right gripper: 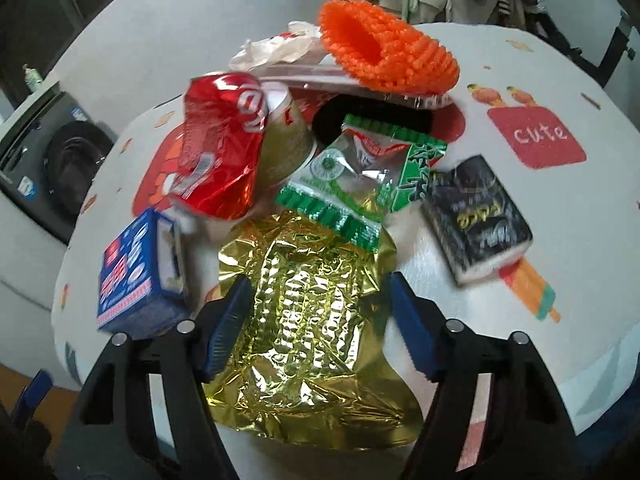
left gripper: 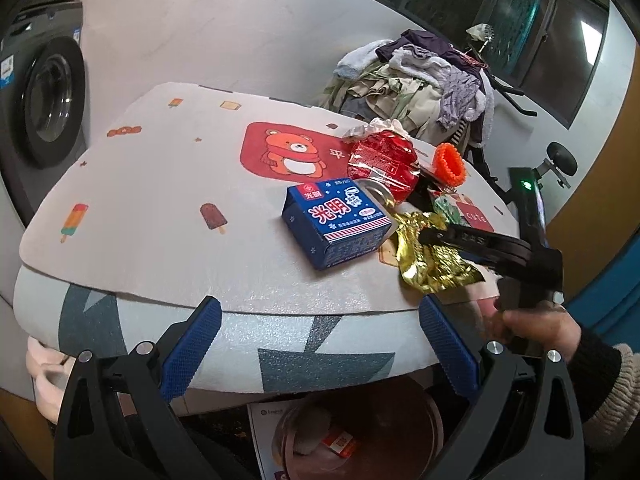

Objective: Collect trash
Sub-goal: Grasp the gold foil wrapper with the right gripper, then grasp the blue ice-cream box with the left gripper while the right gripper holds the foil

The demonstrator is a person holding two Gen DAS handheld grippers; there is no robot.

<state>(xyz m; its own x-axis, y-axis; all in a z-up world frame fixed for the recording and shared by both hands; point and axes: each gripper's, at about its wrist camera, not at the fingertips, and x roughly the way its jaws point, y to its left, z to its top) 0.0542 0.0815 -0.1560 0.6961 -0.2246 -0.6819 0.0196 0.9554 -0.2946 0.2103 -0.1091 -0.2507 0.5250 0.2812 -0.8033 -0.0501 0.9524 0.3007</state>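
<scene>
A crumpled gold foil wrapper (right gripper: 308, 332) lies near the table's edge, between the open fingers of my right gripper (right gripper: 320, 324); the pads flank it and contact is unclear. It also shows in the left wrist view (left gripper: 432, 256), with the right gripper (left gripper: 440, 236) over it. Beyond lie a green snack packet (right gripper: 360, 176), a crushed red cup wrapper (right gripper: 220, 140), a blue carton (right gripper: 132, 276) and a black packet (right gripper: 476, 216). My left gripper (left gripper: 320, 344) is open and empty at the table's front edge, short of the blue carton (left gripper: 336, 224).
An orange brush (right gripper: 384, 56) lies on a clear tray behind the trash. A brown bin (left gripper: 360, 432) stands on the floor under the table edge (left gripper: 240, 332). A washing machine (left gripper: 44, 100) is at left and a clothes pile (left gripper: 416, 84) behind.
</scene>
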